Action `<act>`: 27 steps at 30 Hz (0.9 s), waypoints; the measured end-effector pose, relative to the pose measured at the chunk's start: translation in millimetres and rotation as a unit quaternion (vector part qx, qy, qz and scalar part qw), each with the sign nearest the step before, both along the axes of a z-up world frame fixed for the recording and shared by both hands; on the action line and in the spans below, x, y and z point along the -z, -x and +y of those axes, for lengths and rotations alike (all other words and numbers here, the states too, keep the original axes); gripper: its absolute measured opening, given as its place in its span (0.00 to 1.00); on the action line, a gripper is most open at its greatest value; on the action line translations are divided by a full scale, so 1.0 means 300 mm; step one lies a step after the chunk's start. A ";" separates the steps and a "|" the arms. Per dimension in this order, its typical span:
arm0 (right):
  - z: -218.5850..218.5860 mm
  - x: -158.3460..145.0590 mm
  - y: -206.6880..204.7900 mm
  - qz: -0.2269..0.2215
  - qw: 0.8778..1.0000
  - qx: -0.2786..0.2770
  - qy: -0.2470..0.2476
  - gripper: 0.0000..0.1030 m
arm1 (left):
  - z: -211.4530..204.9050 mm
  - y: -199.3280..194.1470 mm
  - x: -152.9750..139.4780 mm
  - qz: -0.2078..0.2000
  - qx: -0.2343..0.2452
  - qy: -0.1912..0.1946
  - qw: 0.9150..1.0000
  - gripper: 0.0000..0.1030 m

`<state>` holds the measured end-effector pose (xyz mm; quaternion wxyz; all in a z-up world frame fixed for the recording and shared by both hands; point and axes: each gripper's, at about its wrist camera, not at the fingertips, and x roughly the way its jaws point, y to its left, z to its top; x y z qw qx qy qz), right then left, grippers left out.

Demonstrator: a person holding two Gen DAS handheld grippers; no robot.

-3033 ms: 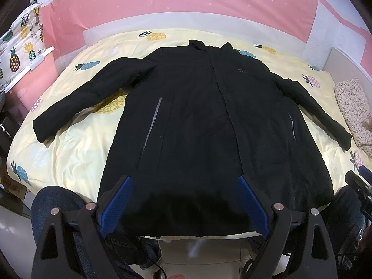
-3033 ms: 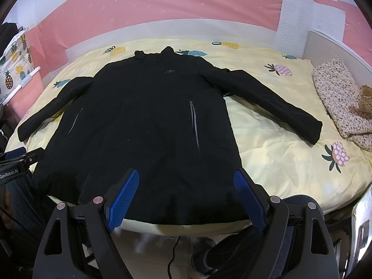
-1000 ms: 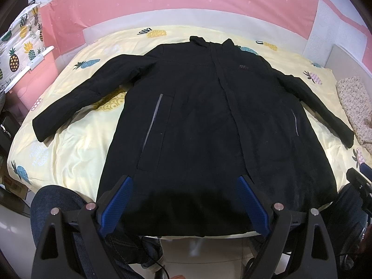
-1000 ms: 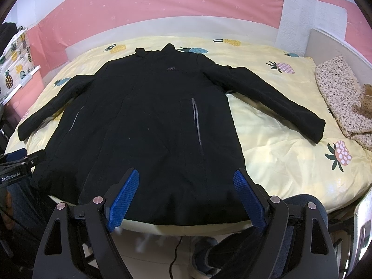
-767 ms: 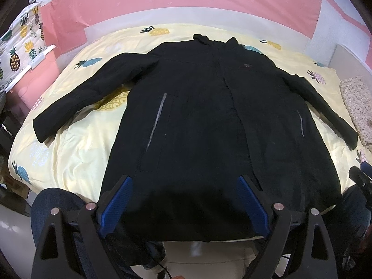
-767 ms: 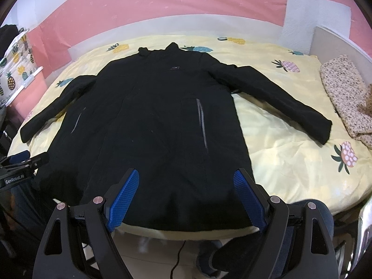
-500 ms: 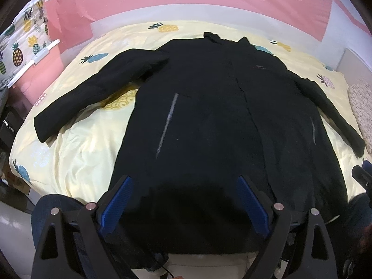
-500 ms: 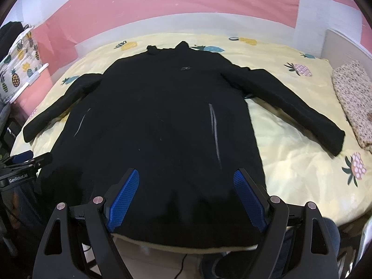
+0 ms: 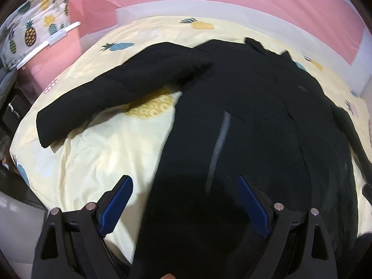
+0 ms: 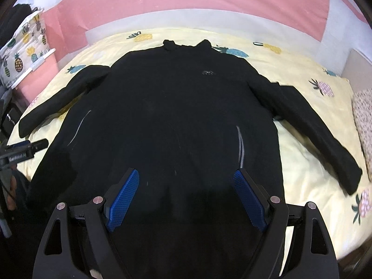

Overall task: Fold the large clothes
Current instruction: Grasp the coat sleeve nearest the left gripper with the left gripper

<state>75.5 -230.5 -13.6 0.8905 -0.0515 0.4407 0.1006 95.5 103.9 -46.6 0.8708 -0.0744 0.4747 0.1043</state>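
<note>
A black coat (image 10: pixel 176 121) is lying front-up and spread flat on the bed (image 10: pixel 309 174), which is wearing a pale yellow sheet with a pineapple print. The coat's collar is pointing toward the pink wall (image 10: pixel 186 2) and its hem is lying at the bed edge nearest the cameras. Both sleeves are stretching out and down from the coat body: one sleeve (image 9: pixel 116 93) is angling away on the coat's left-hand side, and the other sleeve (image 10: pixel 313 127) is angling away on the opposite side, its cuff resting on the sheet. A grey pocket zip (image 9: pixel 217 153) is running down the coat front on one side, and a second zip (image 10: pixel 240 148) is showing on the other side. A small logo (image 10: pixel 207 72) is sitting on the coat's chest below the collar.

The left tongs (image 9: pixel 183 205) are hovering above the coat's lower side edge with the blue pads spread wide; one pad is over bare sheet beside the coat, the other over black cloth. They are gripping nothing. The right tongs (image 10: pixel 186 200) are hanging over the coat's lower front, also spread wide and gripping nothing, with both pads above cloth. Whether either pair is touching the coat cannot be told.

A floral cloth (image 10: pixel 363 125) is lying at the bed edge beyond the far sleeve's cuff. A pineapple-print fabric (image 9: pixel 34 28) is standing off the coat's left-hand side, beyond the bed.
</note>
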 end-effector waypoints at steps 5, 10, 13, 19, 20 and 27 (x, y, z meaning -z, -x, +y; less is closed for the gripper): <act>0.041 0.013 -0.080 -0.003 1.000 -0.009 0.008 0.82 | 0.109 -0.076 0.031 -0.008 -0.031 0.008 0.999 0.89; 0.084 0.022 -0.141 -0.007 1.000 -0.021 0.016 0.82 | 0.261 -0.141 0.085 -0.004 -0.093 0.059 0.994 0.89; 0.108 0.031 -0.167 -0.006 0.999 -0.029 0.018 0.82 | 0.342 -0.171 0.111 -0.004 -0.129 0.056 0.990 0.89; 0.123 0.064 -0.209 0.005 0.999 -0.034 0.021 0.82 | 0.490 -0.218 0.171 0.002 -0.196 0.099 0.976 0.89; 0.124 0.069 -0.215 0.006 0.999 -0.034 0.021 0.82 | 0.512 -0.223 0.178 0.001 -0.206 0.105 0.973 0.89; 0.113 0.092 -0.247 0.011 0.999 -0.030 0.028 0.82 | 0.590 -0.243 0.207 -0.025 -0.241 0.145 0.959 0.85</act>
